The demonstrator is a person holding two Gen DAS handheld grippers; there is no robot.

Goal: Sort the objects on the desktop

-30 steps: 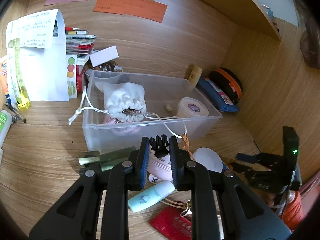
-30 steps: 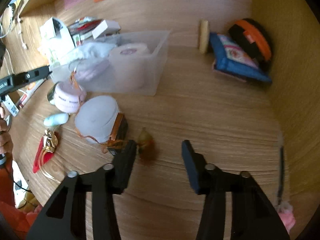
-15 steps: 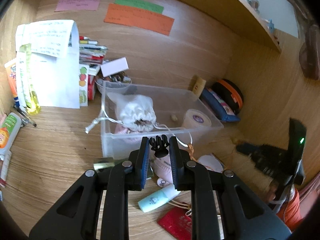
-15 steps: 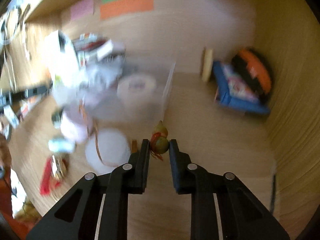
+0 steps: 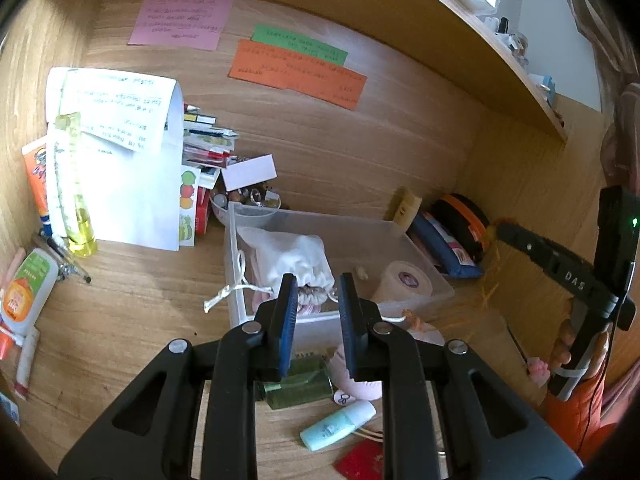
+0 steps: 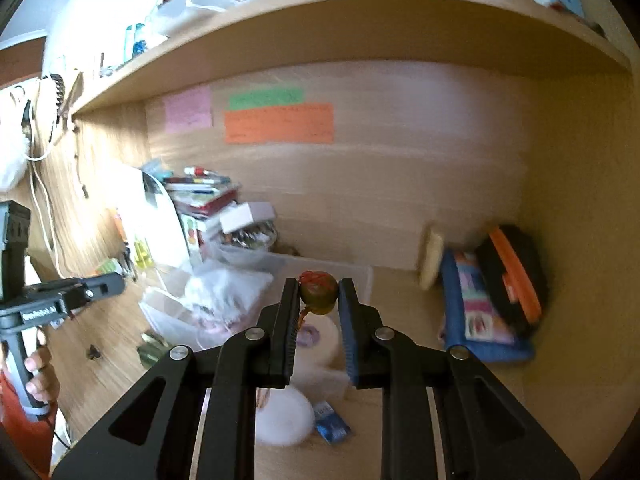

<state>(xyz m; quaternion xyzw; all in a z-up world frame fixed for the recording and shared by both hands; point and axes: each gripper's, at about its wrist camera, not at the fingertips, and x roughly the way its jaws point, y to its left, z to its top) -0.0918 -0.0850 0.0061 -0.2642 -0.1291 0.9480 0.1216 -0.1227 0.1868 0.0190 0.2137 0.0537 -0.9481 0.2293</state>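
My right gripper (image 6: pixel 319 286) is shut on a small olive gourd-shaped charm (image 6: pixel 318 296) tied with red thread, held in the air above the clear plastic bin (image 6: pixel 362 276). In the left wrist view the right gripper (image 5: pixel 502 231) hangs to the right of the bin (image 5: pixel 236 276), with orange threads trailing under it. The bin holds a white drawstring pouch (image 5: pixel 294 256) and a roll of tape (image 5: pixel 406 280). My left gripper (image 5: pixel 318 286) hovers at the bin's near wall, jaws close together with nothing visible between them. A small black clip-like thing (image 6: pixel 93 352) lies on the desk below the left gripper (image 6: pixel 118 282).
A green bottle (image 5: pixel 298 384), a mint tube (image 5: pixel 338 426), a pink round case (image 5: pixel 362 384) and a red card (image 5: pixel 360 462) lie in front of the bin. Papers and books (image 5: pixel 120 184) stand back left, a blue pouch (image 5: pixel 442 244) and black-orange case (image 5: pixel 464 216) back right. A shelf (image 6: pixel 360 28) overhangs.
My right gripper shut on the gourd charm and lifted it from the desk to above the bin. The black claw clip seen between my left fingers no longer shows there; the left gripper rose slightly.
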